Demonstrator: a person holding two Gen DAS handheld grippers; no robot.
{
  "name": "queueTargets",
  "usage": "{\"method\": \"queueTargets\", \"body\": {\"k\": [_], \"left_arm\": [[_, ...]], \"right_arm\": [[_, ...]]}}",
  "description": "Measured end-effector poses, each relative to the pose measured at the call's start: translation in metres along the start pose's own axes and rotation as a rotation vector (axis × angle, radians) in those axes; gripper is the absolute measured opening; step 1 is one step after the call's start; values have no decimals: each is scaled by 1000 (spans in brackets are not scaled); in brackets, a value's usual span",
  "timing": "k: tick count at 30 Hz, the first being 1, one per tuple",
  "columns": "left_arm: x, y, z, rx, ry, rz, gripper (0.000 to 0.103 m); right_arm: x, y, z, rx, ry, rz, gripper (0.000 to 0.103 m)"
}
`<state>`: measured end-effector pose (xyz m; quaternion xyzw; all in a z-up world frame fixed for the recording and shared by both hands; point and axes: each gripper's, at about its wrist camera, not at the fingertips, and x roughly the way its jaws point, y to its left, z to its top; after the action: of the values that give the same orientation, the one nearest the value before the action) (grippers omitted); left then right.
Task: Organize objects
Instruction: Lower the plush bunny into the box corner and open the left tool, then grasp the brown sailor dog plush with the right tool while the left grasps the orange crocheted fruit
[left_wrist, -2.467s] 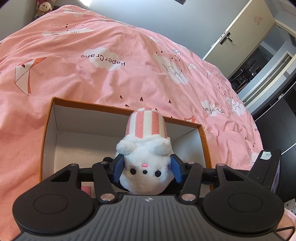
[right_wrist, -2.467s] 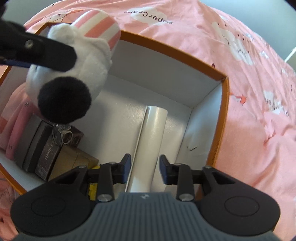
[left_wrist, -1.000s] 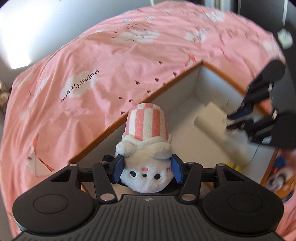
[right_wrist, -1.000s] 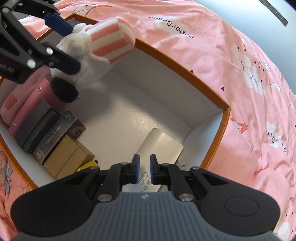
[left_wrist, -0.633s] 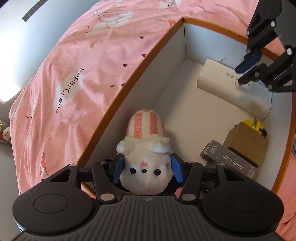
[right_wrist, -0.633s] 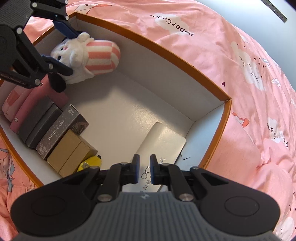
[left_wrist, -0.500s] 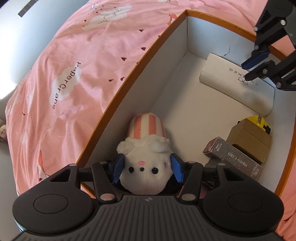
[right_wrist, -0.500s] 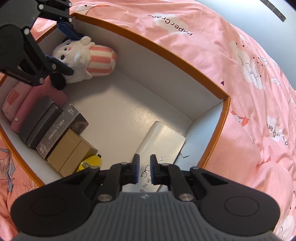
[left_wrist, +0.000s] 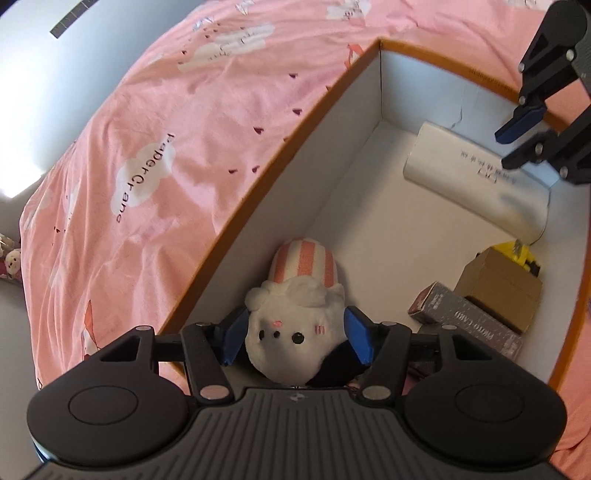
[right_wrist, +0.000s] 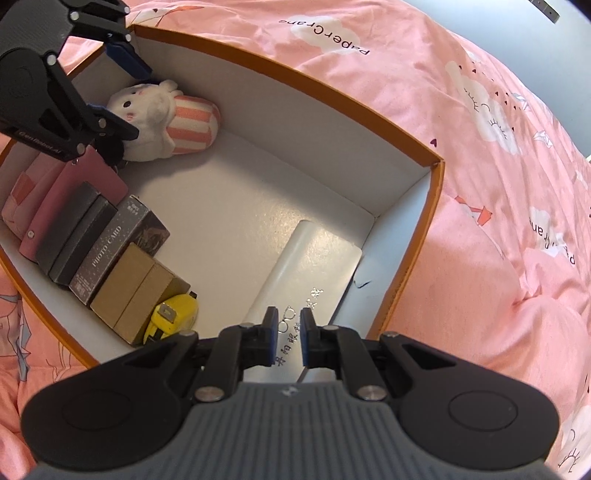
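Left gripper (left_wrist: 295, 334): blue pads spread wide, flanking plush toy (left_wrist: 295, 317) without gripping; small gap at each side. Toy lying on box floor against left wall of orange-rimmed box (left_wrist: 280, 147), striped end pointing far, face toward camera.

Right of toy, along near-right wall: pink pouch (right_wrist: 55, 192), two dark boxes (right_wrist: 79, 232), "PHOTO CARD" box (left_wrist: 469, 321), brown cardboard box (left_wrist: 498, 291), yellow tape measure (left_wrist: 522, 253).

Farther in, white case (left_wrist: 476, 181) flat on floor by the far-right wall.

Right gripper (right_wrist: 286, 338) above near end of white case; fingers nearly together, narrow gap, nothing between them.

Pink bedspread (left_wrist: 147, 166) with cloud print surrounding box, "PaperCrane" lettering legible.
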<state>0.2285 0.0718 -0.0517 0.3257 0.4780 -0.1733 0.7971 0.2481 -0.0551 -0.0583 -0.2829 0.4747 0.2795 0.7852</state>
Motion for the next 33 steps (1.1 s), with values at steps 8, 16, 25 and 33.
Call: {"method": "queueTargets", "body": {"k": [8, 16, 25, 33], "left_arm": [[-66, -4, -10, -174, -187, -36, 69], [-122, -42, -41, -433, -359, -180, 67], [-101, -109, -63, -474, -343, -191, 63], [-71, -152, -65, -423, -275, -155, 63]], "right_arm": [[-38, -2, -13, 92, -84, 22, 27], [-85, 6, -51, 302, -179, 67, 39], [-90, 23, -107, 553, -152, 75, 51], [-55, 30, -149, 763, -16, 116, 65]]}}
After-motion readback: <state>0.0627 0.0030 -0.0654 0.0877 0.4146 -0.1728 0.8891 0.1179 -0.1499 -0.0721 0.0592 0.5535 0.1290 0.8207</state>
